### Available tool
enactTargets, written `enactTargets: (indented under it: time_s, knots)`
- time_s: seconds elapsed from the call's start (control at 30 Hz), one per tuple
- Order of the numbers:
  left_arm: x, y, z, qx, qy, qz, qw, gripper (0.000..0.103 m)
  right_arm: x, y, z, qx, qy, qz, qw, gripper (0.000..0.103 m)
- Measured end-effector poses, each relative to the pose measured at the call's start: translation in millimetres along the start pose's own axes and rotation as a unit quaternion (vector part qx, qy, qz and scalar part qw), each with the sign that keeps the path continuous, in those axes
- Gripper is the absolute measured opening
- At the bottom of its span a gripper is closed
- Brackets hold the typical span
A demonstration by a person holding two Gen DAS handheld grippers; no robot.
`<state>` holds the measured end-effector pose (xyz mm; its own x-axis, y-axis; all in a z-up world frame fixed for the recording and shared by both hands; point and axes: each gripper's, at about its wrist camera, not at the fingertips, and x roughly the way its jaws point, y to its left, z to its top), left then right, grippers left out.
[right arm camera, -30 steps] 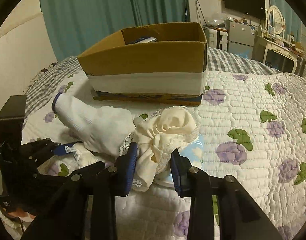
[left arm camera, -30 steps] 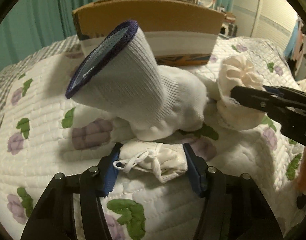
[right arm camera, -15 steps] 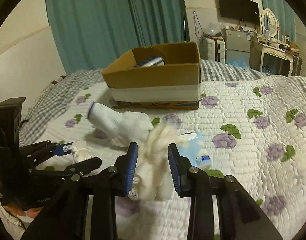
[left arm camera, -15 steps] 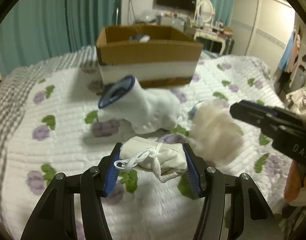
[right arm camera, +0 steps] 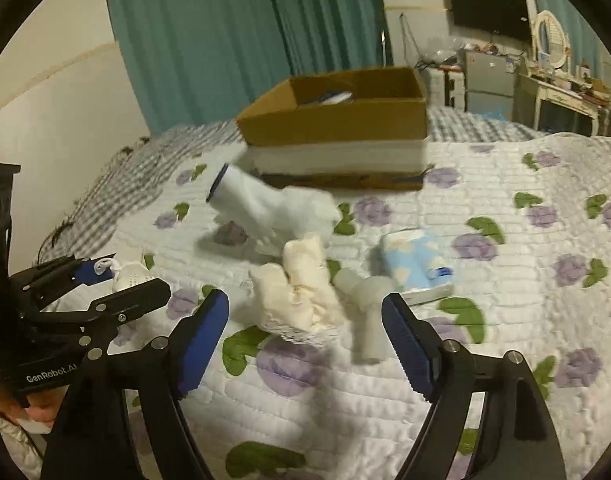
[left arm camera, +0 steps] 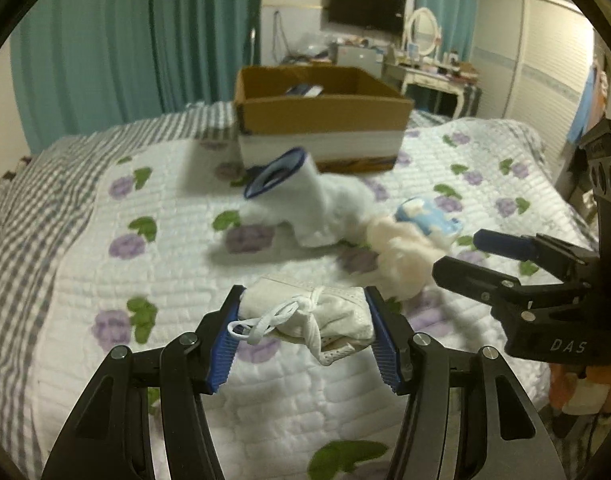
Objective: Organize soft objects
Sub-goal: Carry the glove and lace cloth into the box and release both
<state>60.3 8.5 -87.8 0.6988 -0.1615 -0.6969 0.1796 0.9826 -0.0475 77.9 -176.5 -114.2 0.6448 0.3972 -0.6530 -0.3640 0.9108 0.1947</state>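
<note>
L gripper clamps folded white mask, held above quilt. R gripper jaws wide apart; cream sock lies on quilt between them. Cardboard box behind.

Wall television, teal curtains

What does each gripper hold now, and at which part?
The left gripper clamps the folded white mask by its two ends. The right gripper is open, holding nothing; the cream cloth lies on the quilt.
</note>
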Motion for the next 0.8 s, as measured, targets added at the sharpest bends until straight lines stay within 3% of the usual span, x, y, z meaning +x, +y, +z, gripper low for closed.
enactTargets:
  time_s: [0.23,0.27,0.3,0.33,0.43,0.57,0.8]
  knots:
    - [14.3,15.3,-6.0,-0.018,0.017,0.009,0.9997,0.057,38.6,13.8,2.9,-0.018,0.026,-0.001,1.000,0.075]
    - [15.6,16.9,-5.9,-0.020,0.018,0.008,0.9996,0.057,42.6,16.5,4.2,-0.025,0.027,-0.008,0.999,0.055]
    - [16.9,18.5,-5.5,-0.022,0.020,0.006,0.9995,0.057,46.2,17.6,5.2,-0.031,0.034,-0.014,0.999,0.026]
    - [17.8,19.8,-4.9,-0.024,0.021,0.003,0.9995,0.057,48.3,17.9,5.9,-0.034,0.039,-0.021,0.998,0.023]
    - [18.1,22.5,-1.4,-0.023,0.019,-0.003,0.9996,0.057,42.2,13.3,8.1,-0.028,0.031,-0.018,0.999,0.019]
    - [14.1,19.9,13.9,-0.012,0.010,-0.010,0.9998,0.057,9.0,5.6,31.2,-0.026,-0.016,-0.006,1.000,0.017]
    - [5.5,5.0,85.9,0.022,-0.042,-0.035,0.9983,0.057,-21.6,-16.3,106.6,-0.031,-0.064,0.002,0.997,0.017]
